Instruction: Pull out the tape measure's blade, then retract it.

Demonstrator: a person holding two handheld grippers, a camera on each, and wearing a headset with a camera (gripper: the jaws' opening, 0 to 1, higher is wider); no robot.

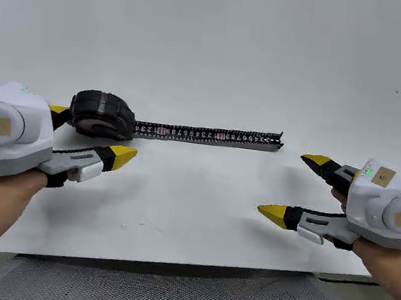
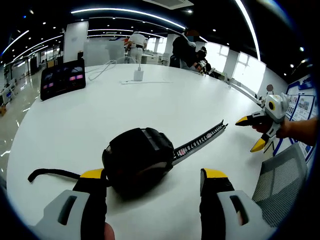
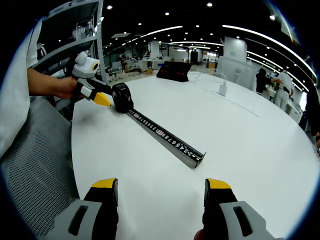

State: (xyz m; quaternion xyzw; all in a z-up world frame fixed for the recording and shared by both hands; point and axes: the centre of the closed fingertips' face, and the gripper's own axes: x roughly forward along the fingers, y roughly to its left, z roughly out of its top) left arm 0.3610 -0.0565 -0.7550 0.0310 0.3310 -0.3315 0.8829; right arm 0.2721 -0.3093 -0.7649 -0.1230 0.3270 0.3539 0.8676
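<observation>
While the tape measure (image 1: 102, 114) lies left on the desk (image 1: 219, 57) with its blade (image 1: 210, 134) out rightward, the left hand-held gripper (image 1: 91, 131) straddles its case, jaws spread, likely to steady it. The right hand-held gripper (image 1: 295, 186), also spread, sits near the blade tip without touching it.

Left gripper (image 1: 91, 131) jaws spread; right gripper (image 1: 295, 187) likewise.

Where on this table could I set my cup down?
The white table is bare beyond the blade, and in a smaller patch between blade, near edge and the right gripper. It is crowded at the tape measure case, which the open left gripper flanks.
</observation>
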